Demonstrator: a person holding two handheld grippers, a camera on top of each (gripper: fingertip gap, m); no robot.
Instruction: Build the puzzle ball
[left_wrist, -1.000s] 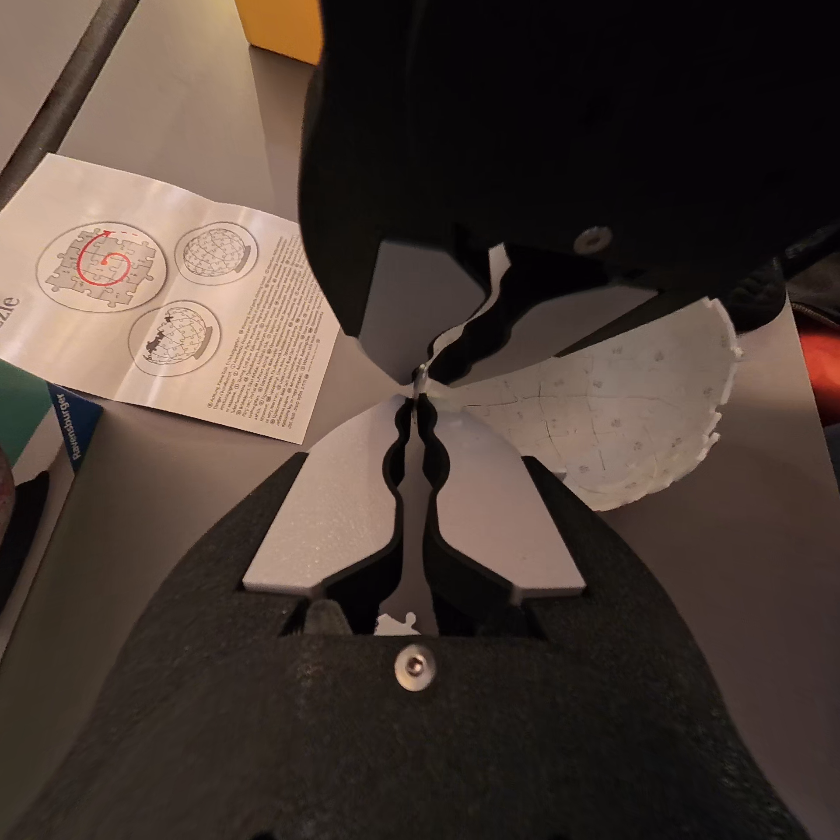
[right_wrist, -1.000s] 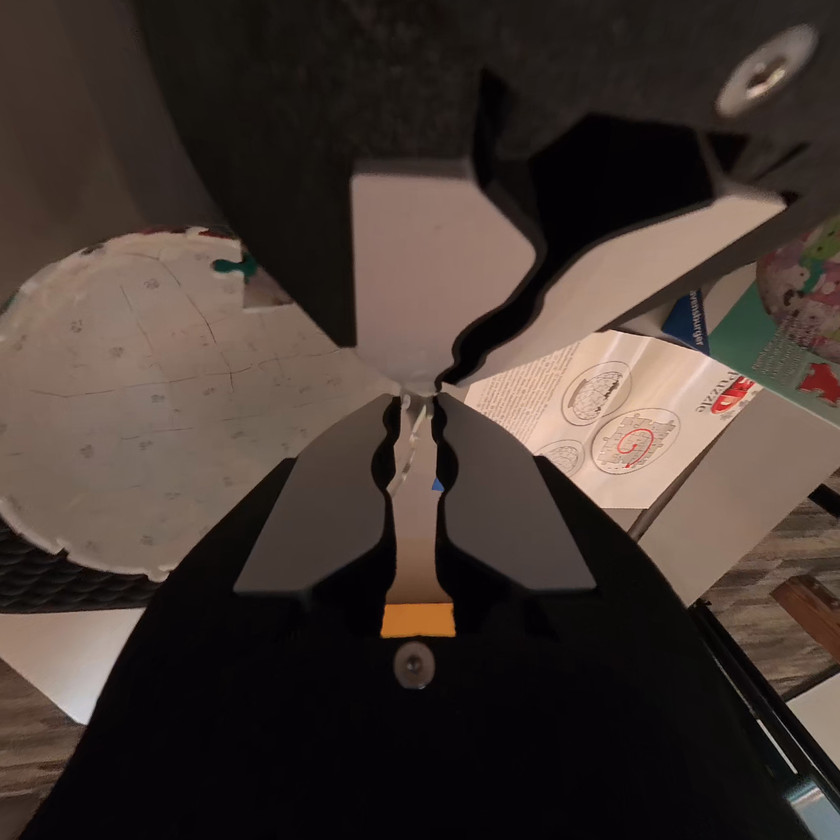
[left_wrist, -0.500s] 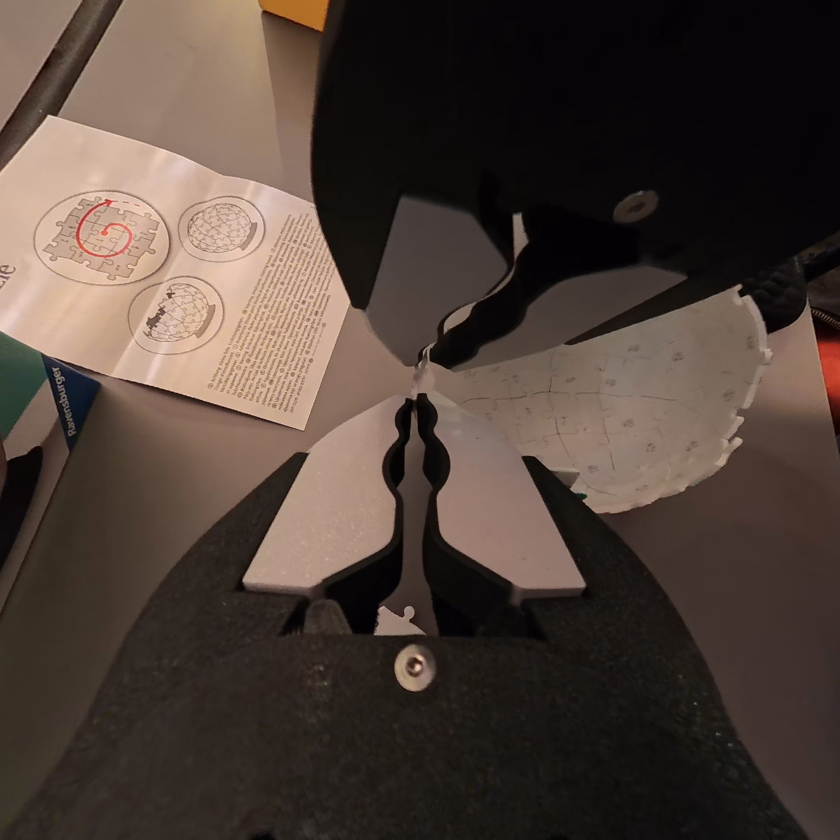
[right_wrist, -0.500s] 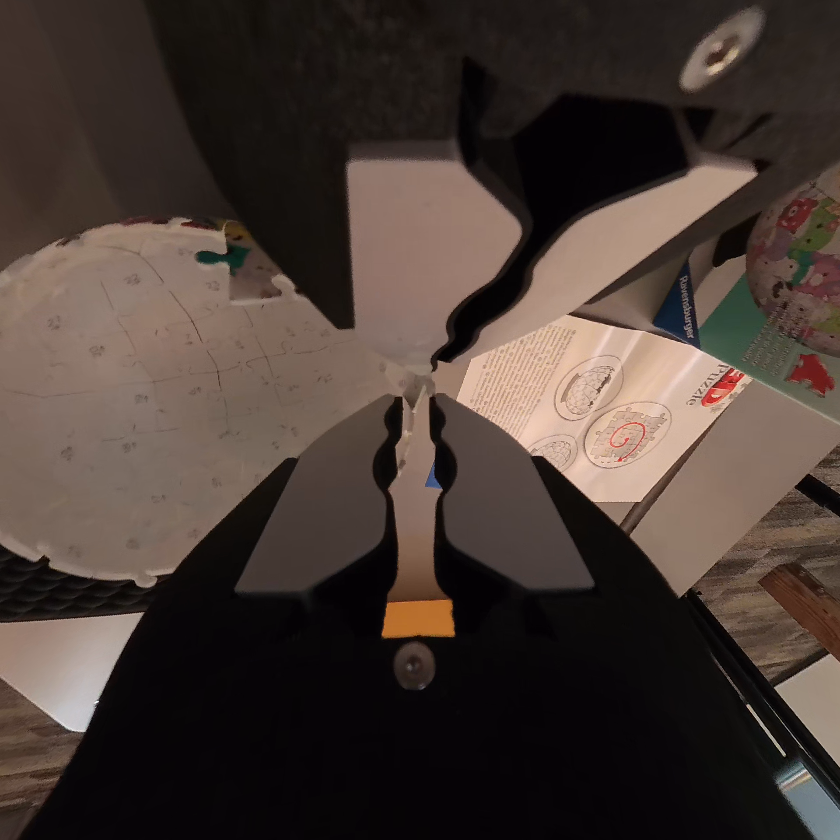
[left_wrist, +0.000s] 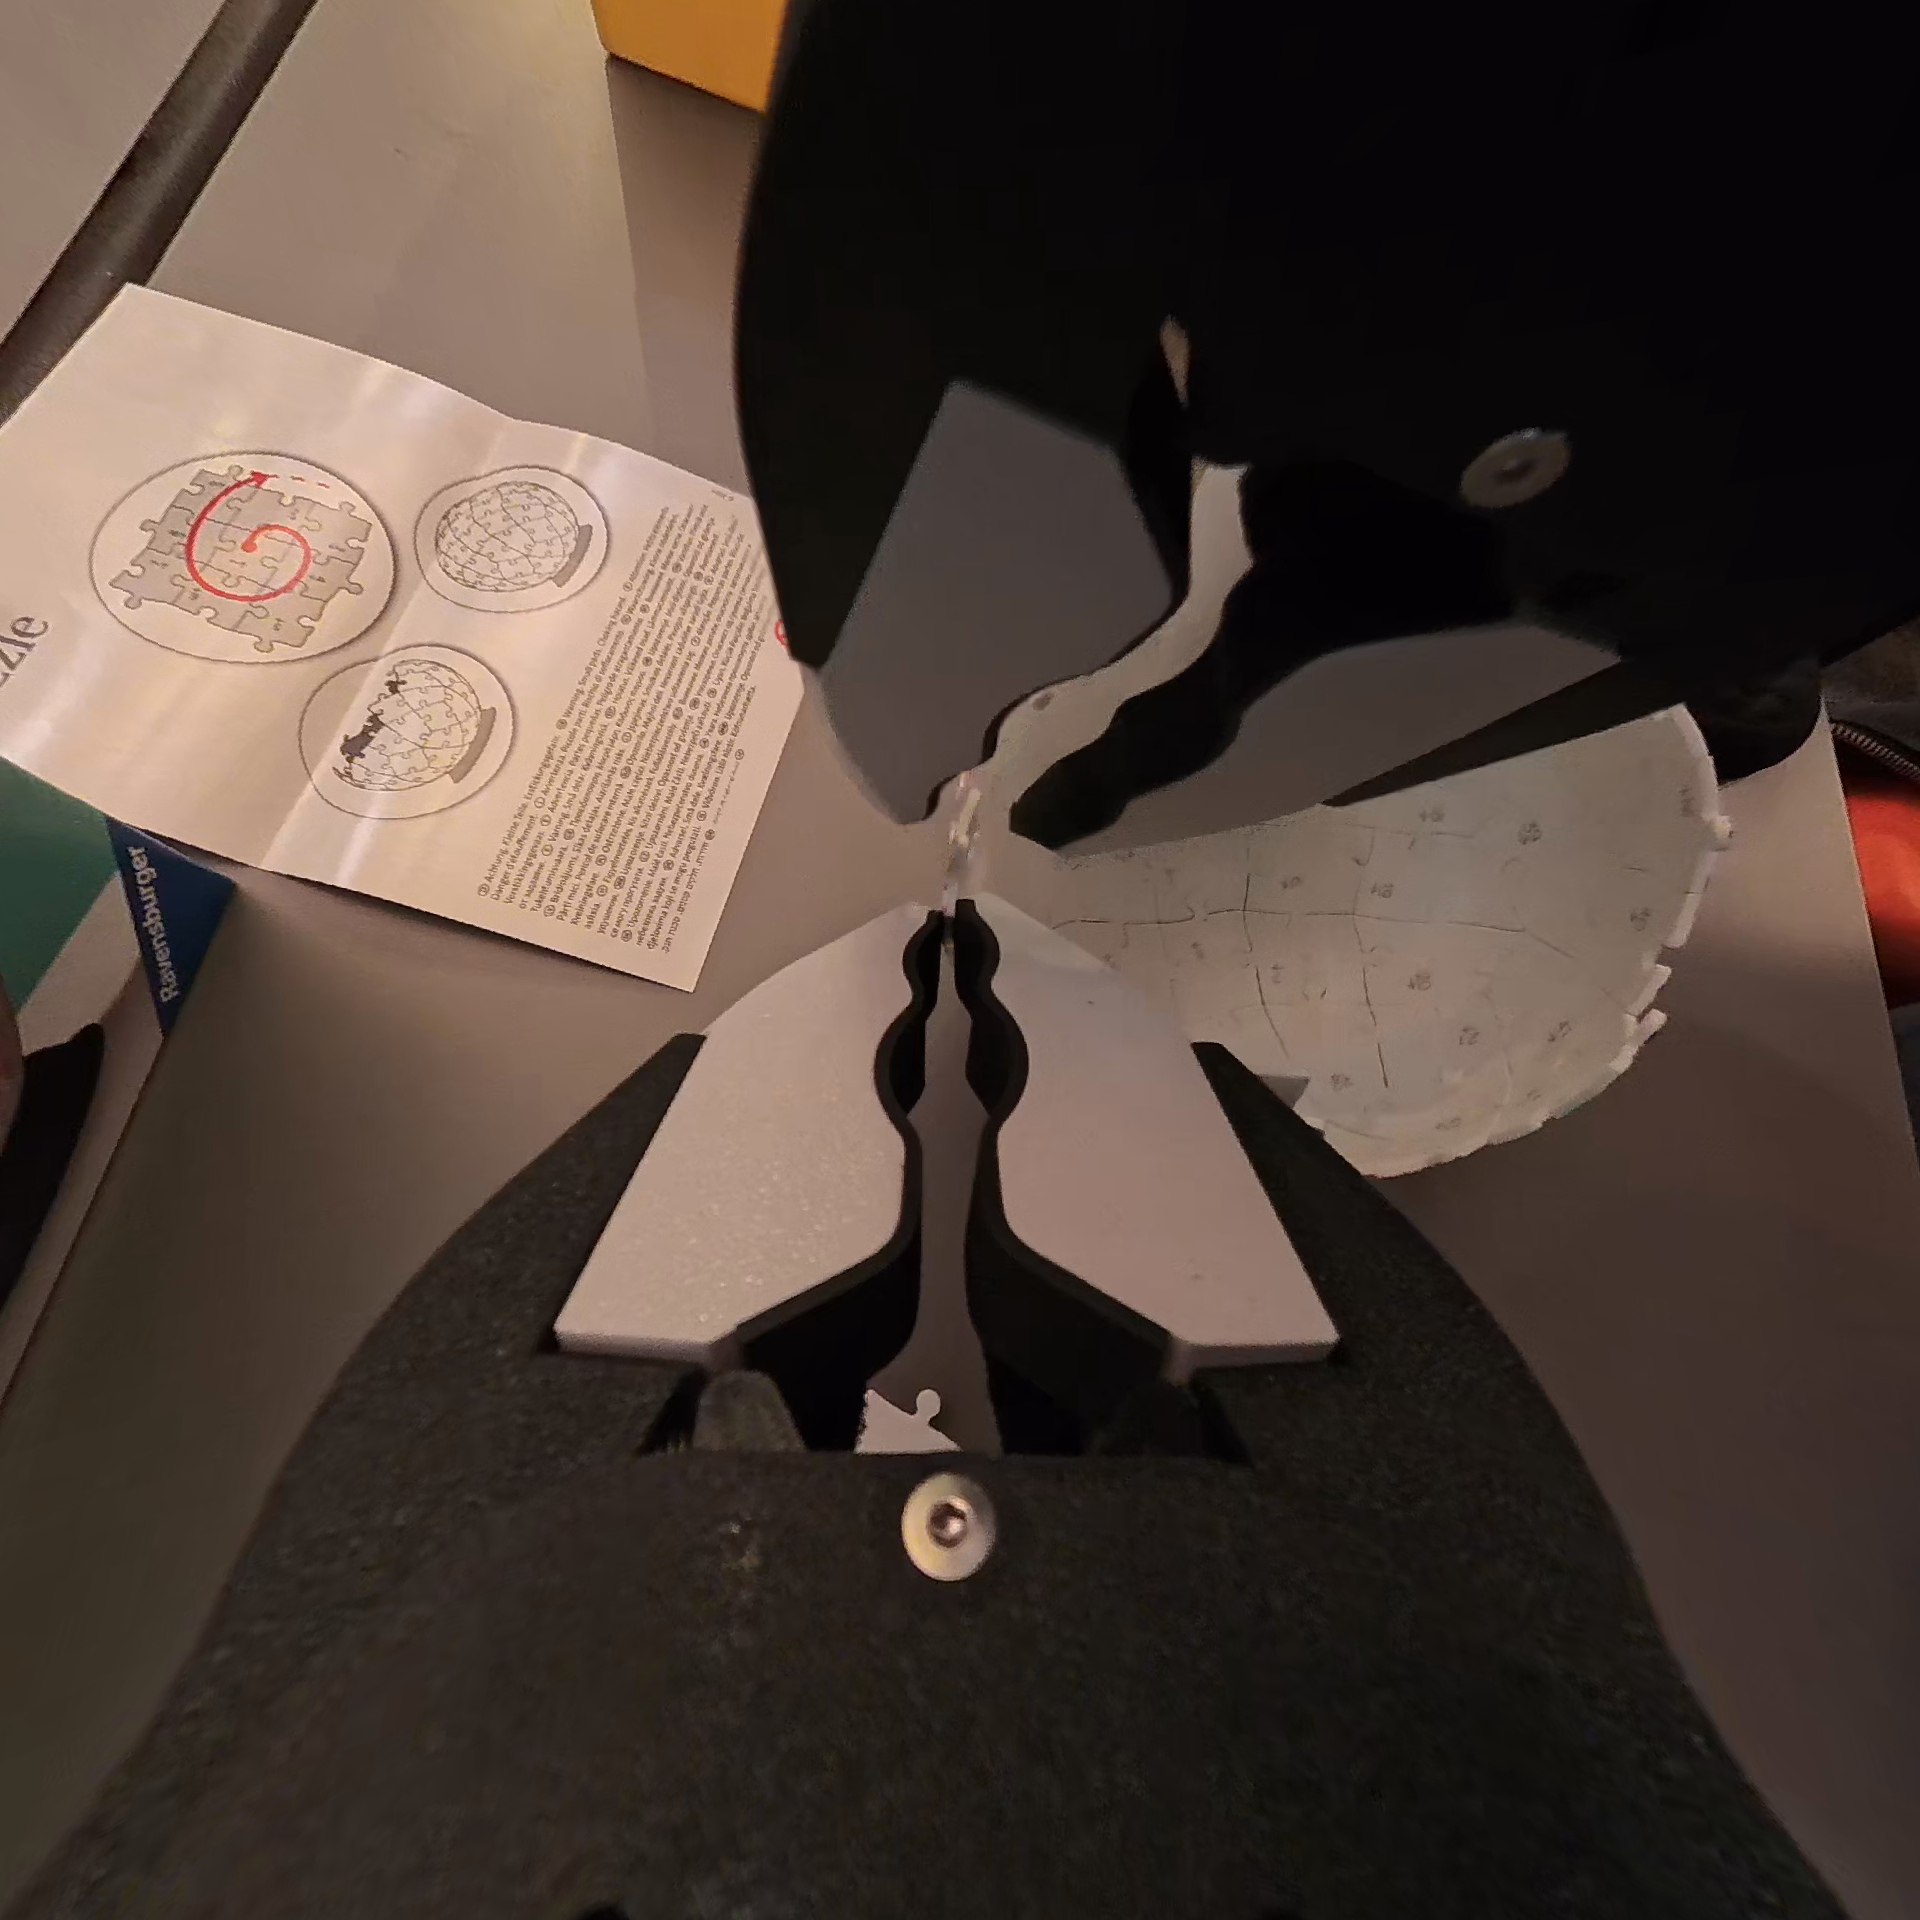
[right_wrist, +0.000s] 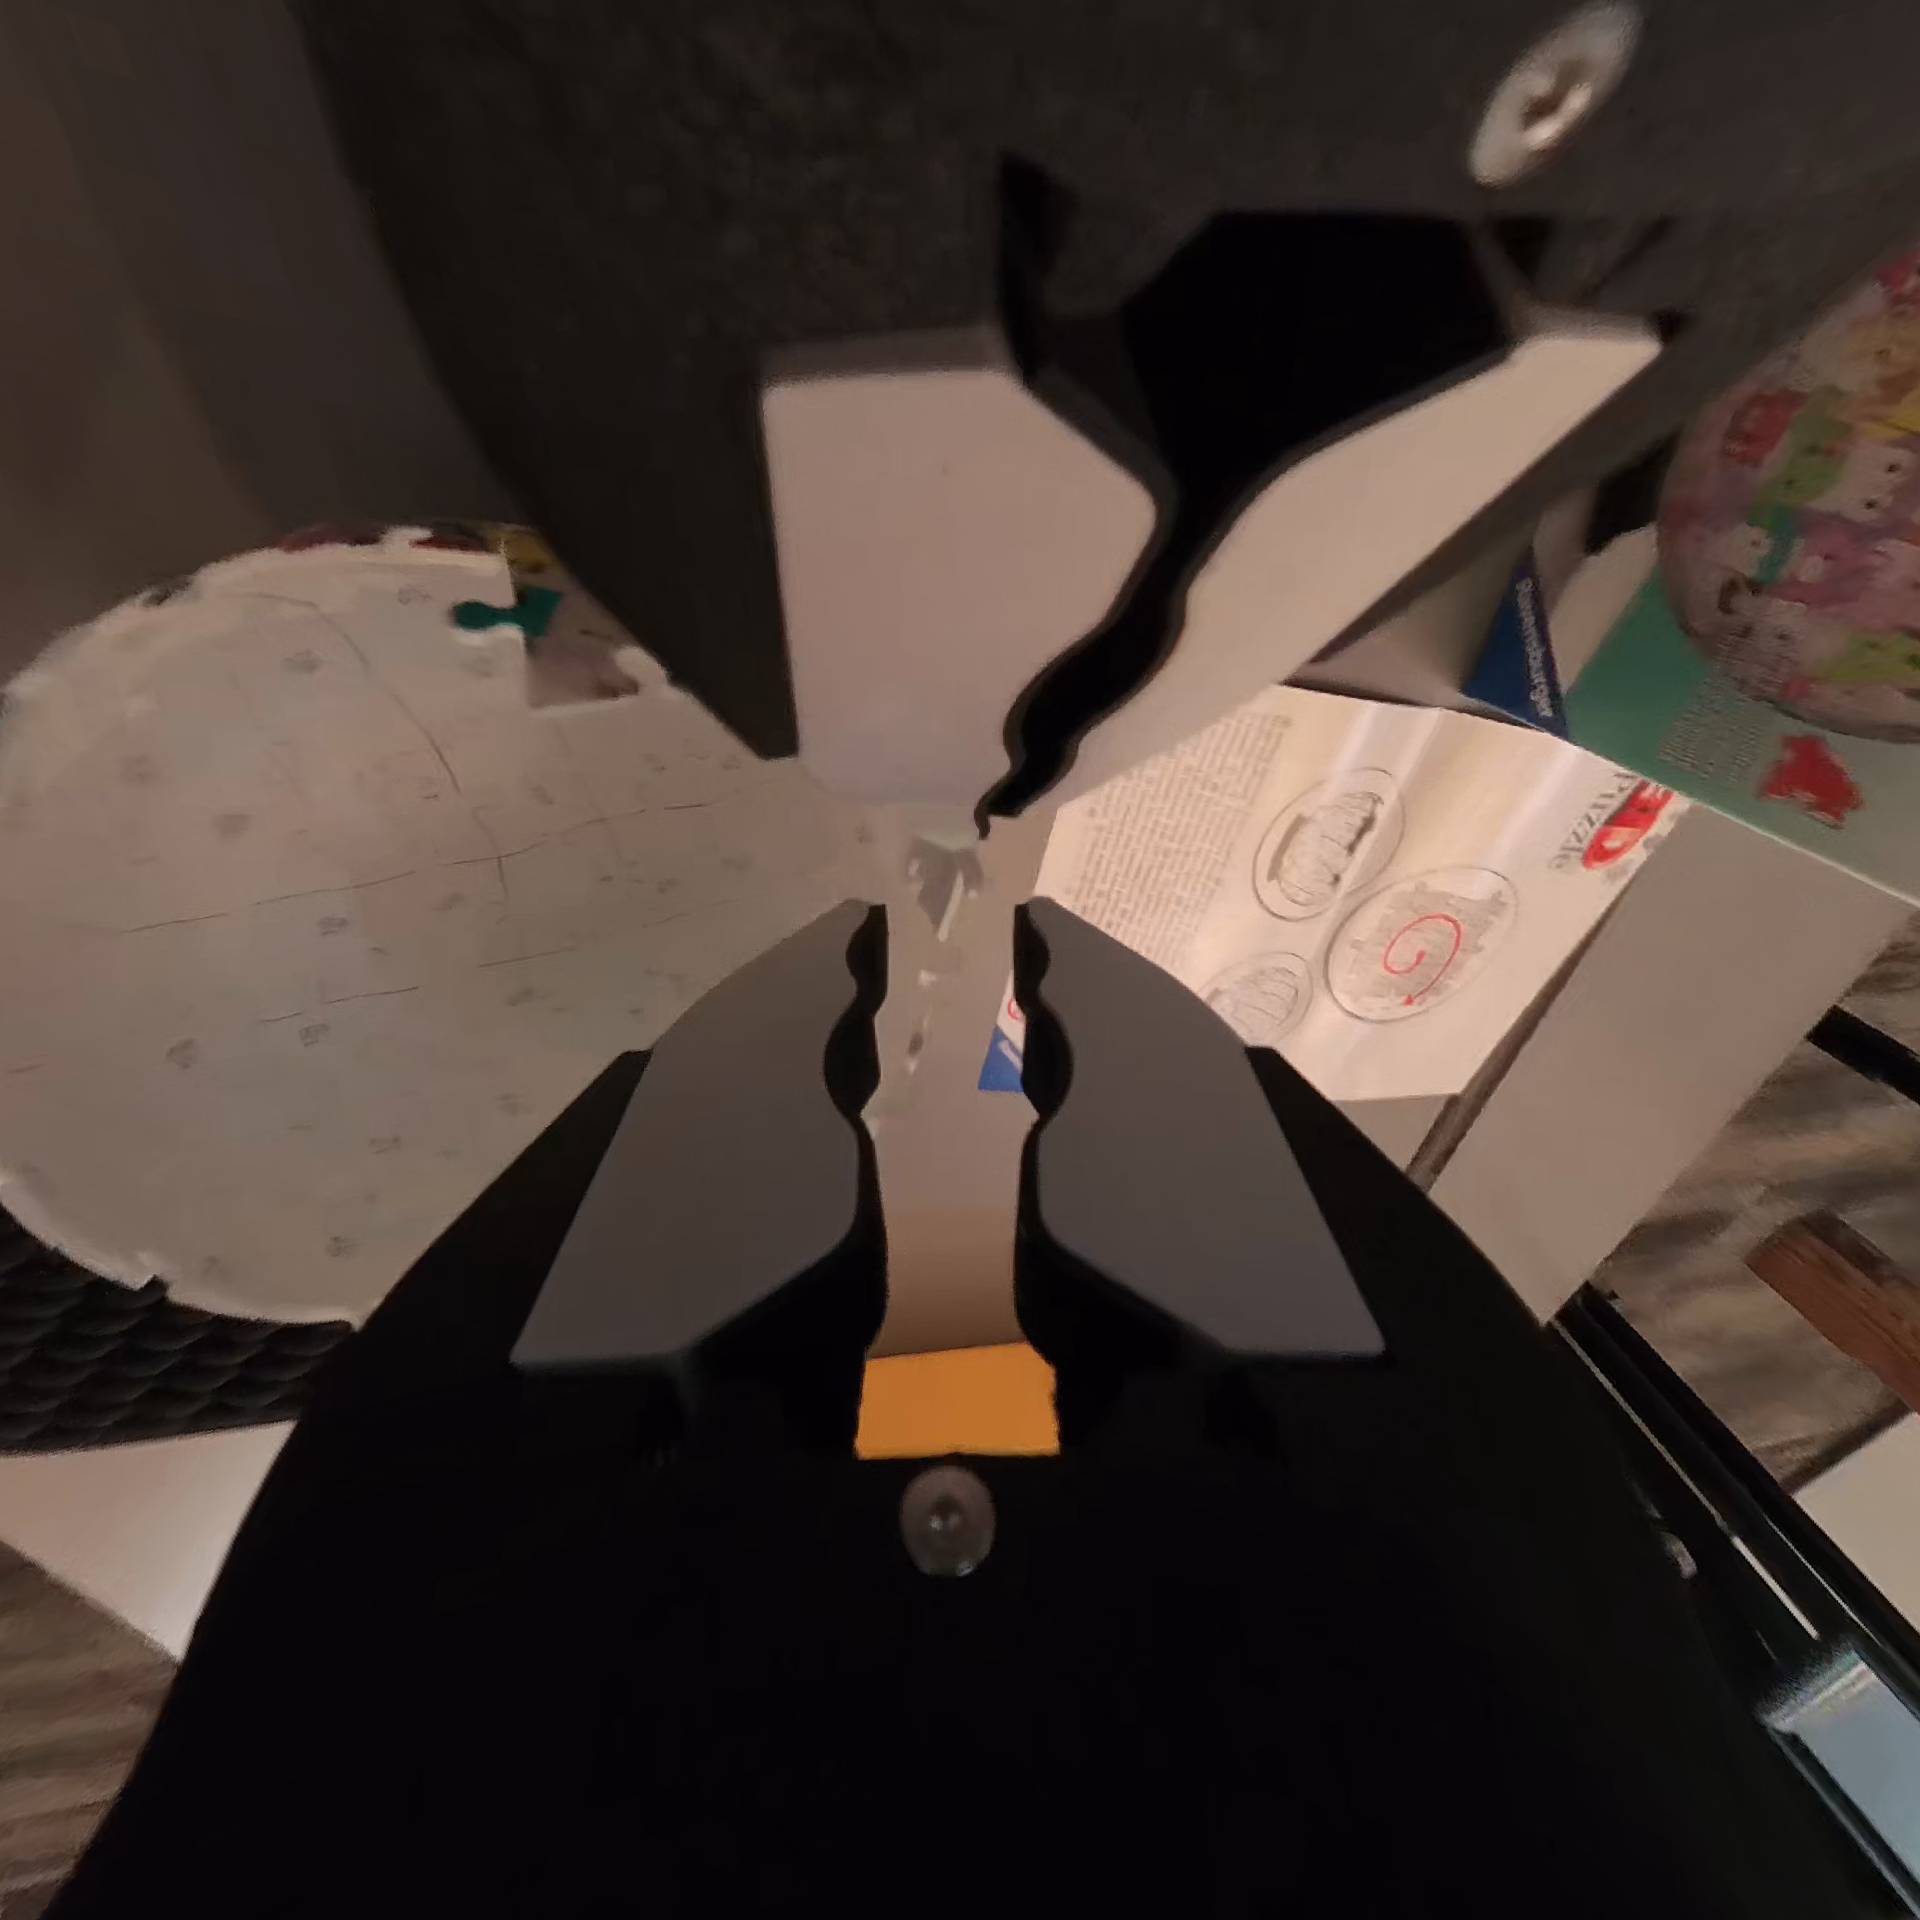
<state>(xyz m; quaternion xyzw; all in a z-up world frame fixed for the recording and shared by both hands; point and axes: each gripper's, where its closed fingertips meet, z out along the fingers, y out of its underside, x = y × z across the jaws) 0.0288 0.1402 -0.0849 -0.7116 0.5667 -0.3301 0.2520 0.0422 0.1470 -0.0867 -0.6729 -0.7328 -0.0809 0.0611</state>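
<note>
Since the earlier frames, the right gripper (left_wrist: 992, 821) has been swung toward upper right of the left wrist view, its screw now further right, and its jaws have parted: in the right wrist view a clear gap is seen betw. its fingers, where they were nearly shut before. The left gripper (left_wrist: 945, 914) is seen unchanged, fingers pinched on a small white piece (left_wrist: 964, 831) that stands edge-on at center frame, tip to tip w/ the other claw. Whether the right fingers touch the piece at all cannot be told; blur hides it. The half-built ball (left_wrist: 1382, 966), a white shell w/ jagged rim, is seen right of center in the left view, concave side up, resting on the grey table (left_wrist: 1558, 1455). The leaflet (left_wrist: 395, 623) lies at upper left, the box (left_wrist: 156, 914) at left edge. A handover or regrip seems to be in hand, approx. half the ball being left to build. For the step to be done well, the piece should be kept pinched by the left claw until the right is closed square on its flat faces, not its tabs; then it should be carried to the shell rim w/o twisting.
</note>
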